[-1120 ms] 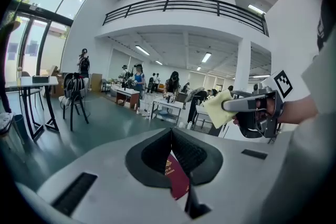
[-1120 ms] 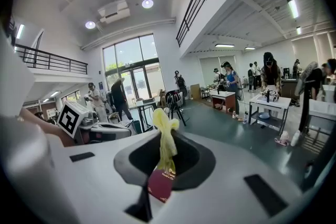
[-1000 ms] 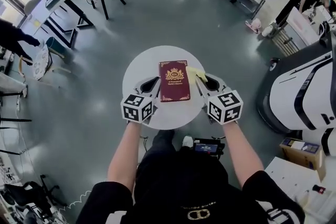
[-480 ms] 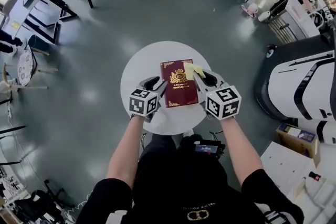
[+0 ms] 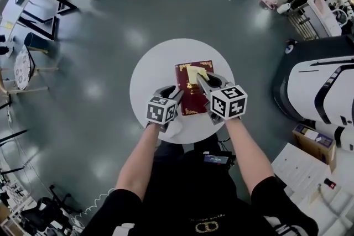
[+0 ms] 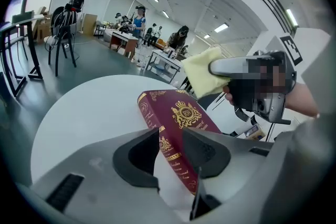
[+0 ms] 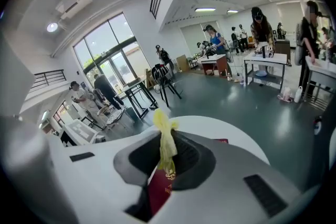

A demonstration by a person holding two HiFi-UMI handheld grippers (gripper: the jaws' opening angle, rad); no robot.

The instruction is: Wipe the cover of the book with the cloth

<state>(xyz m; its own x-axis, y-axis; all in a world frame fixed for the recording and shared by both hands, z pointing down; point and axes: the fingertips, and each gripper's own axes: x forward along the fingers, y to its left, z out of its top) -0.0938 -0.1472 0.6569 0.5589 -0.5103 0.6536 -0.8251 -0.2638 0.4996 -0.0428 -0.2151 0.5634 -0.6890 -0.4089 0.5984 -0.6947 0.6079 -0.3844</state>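
Apparently pre-wipe: right tongs (image 7: 167, 140) pinch the cloth (image 5: 194, 72); left tongs (image 6: 170, 136), just opened, straddle the book (image 5: 191, 100) edge; next, lower cloth.

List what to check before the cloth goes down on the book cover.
1. Grip on the cloth: ok, the right gripper is shut on it.
2. The book lies flat, cover up, on the table: ok.
3. Cover free of other things: ok.
4. Cloth touching the cover: not ok, it hangs above the far end, apart.
5. Book steadied: not ok, the jaws of the left gripper have just been opening; the spine edge shows between them, pads off it.
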